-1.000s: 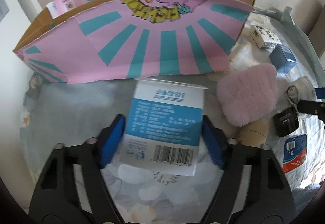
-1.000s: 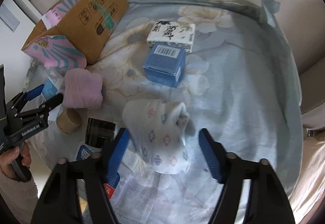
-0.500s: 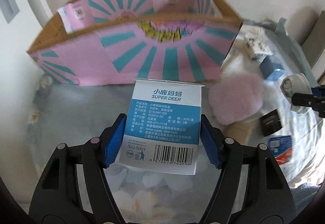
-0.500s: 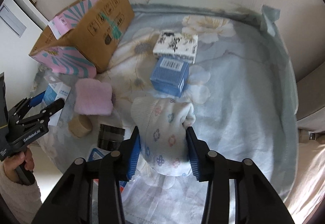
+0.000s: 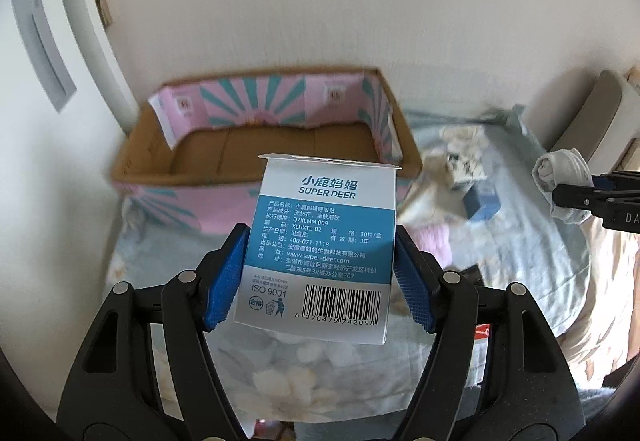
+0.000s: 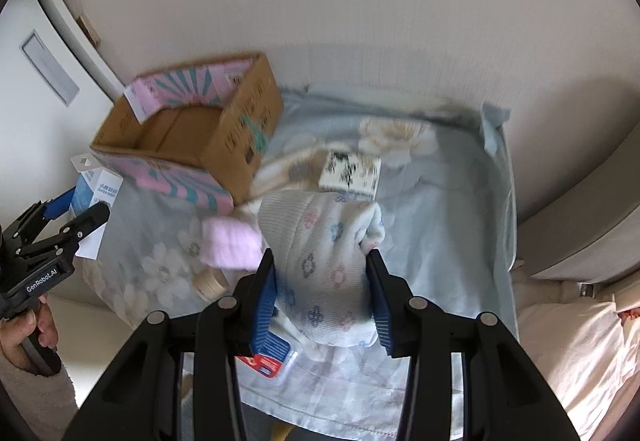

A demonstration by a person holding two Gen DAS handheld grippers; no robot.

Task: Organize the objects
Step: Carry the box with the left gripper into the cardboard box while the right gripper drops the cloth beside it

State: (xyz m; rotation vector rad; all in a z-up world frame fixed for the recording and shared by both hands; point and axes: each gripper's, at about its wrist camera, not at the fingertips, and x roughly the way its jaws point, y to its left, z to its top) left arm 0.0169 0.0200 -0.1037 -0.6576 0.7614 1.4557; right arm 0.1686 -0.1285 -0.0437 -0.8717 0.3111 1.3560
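Blue pads (image 5: pixel 224 283) of the left gripper (image 5: pixel 320 277) are pinching a white and blue printed carton with a barcode (image 5: pixel 324 253) by its two side faces, holding it upright in the air, clear of the bed. Seen from the right wrist, that same left gripper (image 6: pixel 74 215) is sitting just in front of the open box's near corner, with the carton (image 6: pixel 94 197) sticking up between its fingers.

Straight beyond the carton, the open brown cardboard box with pink and teal sunburst flaps (image 5: pixel 264 145) is standing on the floral light-blue bedsheet (image 5: pixel 532 265) against the white wall (image 5: pixel 320 1); only its brown bottom is showing inside.

To the right of the box, the right gripper (image 6: pixel 324 295) is squeezing a rolled white sock with small flower prints (image 6: pixel 324 261) between its blue pads, lifted above the sheet. In the left wrist view the right gripper (image 5: pixel 576 189) is reaching in from the right edge with the sock (image 5: pixel 560 177) bunched at its tip.

Near the box's right front corner, a fluffy pink cloth (image 6: pixel 230 245) is lying on the sheet. Further right of the box, a white box with black pattern (image 6: pixel 350 171) is resting beside a blurred blue box (image 5: pixel 482 203). A tan cardboard roll (image 6: pixel 210 281) is lying just in front of the pink cloth.
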